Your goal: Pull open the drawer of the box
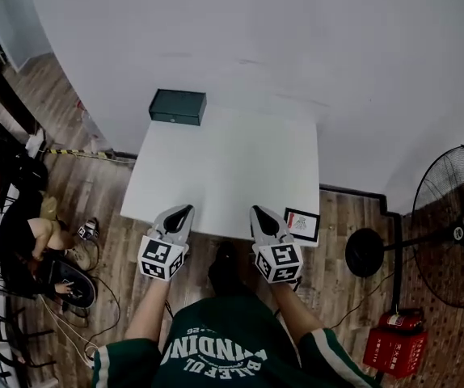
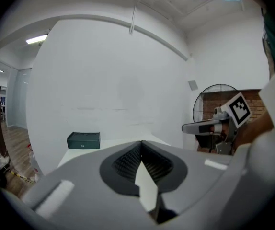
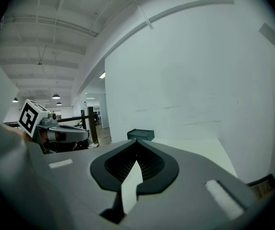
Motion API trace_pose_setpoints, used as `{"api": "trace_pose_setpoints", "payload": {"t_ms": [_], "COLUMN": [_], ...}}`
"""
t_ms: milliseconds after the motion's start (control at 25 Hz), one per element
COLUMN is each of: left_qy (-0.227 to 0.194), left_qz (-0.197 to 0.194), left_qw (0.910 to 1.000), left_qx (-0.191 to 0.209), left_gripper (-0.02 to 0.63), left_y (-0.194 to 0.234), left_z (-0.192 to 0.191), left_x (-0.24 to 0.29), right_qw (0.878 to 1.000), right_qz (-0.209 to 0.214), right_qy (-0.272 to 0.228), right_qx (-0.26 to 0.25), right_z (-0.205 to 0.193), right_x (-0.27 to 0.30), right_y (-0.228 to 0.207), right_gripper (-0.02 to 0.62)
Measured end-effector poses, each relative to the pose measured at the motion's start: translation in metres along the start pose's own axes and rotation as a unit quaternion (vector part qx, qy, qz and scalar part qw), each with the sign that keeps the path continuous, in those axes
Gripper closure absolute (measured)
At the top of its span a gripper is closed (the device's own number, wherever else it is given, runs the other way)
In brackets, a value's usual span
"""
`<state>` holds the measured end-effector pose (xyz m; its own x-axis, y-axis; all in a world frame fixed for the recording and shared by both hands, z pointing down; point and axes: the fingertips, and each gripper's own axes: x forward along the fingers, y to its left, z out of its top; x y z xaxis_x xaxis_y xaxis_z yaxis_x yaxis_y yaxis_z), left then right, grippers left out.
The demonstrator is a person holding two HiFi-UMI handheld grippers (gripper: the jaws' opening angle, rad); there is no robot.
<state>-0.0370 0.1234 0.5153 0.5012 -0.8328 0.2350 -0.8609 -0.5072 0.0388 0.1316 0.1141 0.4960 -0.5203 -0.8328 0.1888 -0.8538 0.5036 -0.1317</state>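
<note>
Box (image 1: 178,107), dark green, sits at the far left corner of the white bench (image 1: 224,168) by the wall; a small pale mark on its front is too small to read. The left gripper (image 1: 179,214) and right gripper (image 1: 258,212) hover at the near edge, well apart from the box, each with jaws together and empty. A card (image 1: 301,225) lies at the near right corner, its print illegible.

The box (image 1: 178,107) at the far left corner of the table (image 1: 216,164) is seen too small in the head view for the details of its front to be made out. The print on the card (image 1: 301,225) at the table's near right corner cannot be read. The fan (image 1: 457,226) right of the table is cut off by the picture's edge.
</note>
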Motion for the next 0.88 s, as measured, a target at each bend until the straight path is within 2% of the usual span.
{"api": "trace_pose_setpoints", "payload": {"t_ms": [560, 880], "left_qy": [0.023, 0.036], "left_qz": [0.021, 0.042], "left_qw": [0.9995, 0.9983], "left_qx": [-0.001, -0.02], "left_gripper": [0.554, 0.554], "left_y": [0.129, 0.172], "left_z": [0.034, 0.038], "left_x": [0.113, 0.151], "right_qw": [1.0, 0.999], "right_qz": [0.024, 0.038], "right_qy": [0.005, 0.022], "right_qx": [0.007, 0.006], "right_z": [0.042, 0.05], "right_x": [0.175, 0.237], "right_y": [-0.042, -0.065], "right_gripper": [0.594, 0.594]}}
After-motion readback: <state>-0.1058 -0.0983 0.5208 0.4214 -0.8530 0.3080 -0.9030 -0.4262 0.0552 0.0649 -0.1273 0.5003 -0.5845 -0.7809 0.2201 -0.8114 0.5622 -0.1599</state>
